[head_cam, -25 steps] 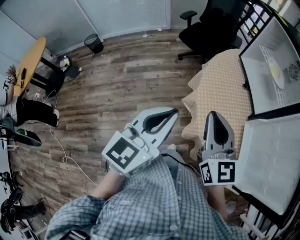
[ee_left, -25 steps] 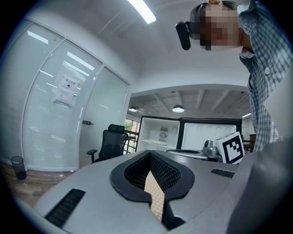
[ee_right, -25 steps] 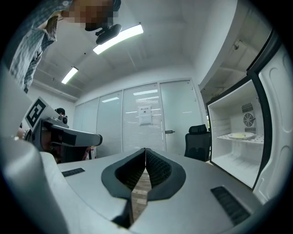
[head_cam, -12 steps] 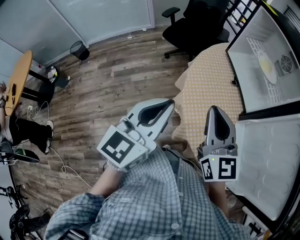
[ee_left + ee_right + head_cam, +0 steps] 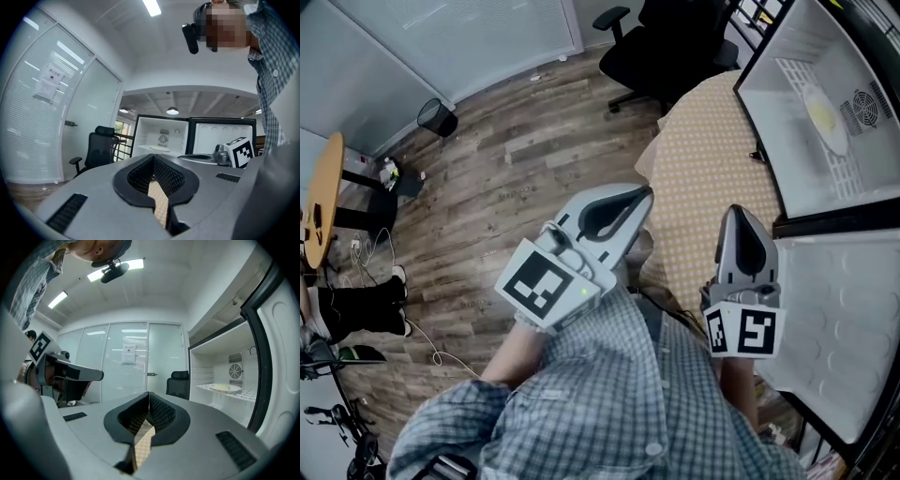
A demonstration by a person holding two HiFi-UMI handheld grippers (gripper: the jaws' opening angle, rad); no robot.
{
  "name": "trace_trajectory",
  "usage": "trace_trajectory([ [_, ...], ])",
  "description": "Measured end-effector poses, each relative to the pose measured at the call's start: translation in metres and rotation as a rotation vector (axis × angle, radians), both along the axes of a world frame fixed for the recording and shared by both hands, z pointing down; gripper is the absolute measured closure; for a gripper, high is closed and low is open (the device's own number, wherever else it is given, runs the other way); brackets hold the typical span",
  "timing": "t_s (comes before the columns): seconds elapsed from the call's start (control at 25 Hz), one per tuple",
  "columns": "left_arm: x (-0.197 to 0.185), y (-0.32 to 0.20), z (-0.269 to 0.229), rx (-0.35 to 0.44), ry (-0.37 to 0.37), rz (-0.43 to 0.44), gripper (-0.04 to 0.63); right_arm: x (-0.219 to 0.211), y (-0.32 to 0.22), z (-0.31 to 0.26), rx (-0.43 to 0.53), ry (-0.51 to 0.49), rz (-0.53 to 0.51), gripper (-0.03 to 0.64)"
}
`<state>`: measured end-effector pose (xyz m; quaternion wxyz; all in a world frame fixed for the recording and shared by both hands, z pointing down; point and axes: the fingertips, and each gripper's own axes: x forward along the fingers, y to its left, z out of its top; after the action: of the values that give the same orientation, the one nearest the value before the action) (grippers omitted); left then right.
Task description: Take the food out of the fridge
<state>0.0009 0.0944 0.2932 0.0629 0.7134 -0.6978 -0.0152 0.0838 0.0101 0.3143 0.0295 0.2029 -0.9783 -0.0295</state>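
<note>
Head view showed my left gripper [image 5: 639,197] and right gripper [image 5: 738,217] both pressed together, empty. The plate of food [image 5: 821,116] sat on a shelf inside the open fridge [image 5: 769,94], well beyond my right gripper.

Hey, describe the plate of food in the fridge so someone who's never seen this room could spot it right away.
Find the open white fridge beside the tan dotted tablecloth. On its wire shelf lies a pale plate of yellowish food. It is the only loose thing visible inside; the round fan grille near it is built into the fridge.
</note>
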Motion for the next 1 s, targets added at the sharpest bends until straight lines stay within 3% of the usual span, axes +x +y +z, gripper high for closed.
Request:
trace_trajectory([
  [0.28, -0.032, -0.053, 0.001, 0.014, 0.040, 0.134, 0.589, -0.034, -0.035, 0.002, -0.010, 0.035, 0.099, 0.606],
  [0.48, -0.058, -0.096, 0.002, -0.028, 0.043, 0.230, 0.589, -0.046, -0.068, 0.000, -0.026, 0.042, 0.217, 0.606],
  [1.0, -0.058, -0.181, -0.005, -0.031, 0.077, 0.565, 0.589, -0.035, -0.119, -0.008, -0.038, 0.077, 0.557, 0.606],
])
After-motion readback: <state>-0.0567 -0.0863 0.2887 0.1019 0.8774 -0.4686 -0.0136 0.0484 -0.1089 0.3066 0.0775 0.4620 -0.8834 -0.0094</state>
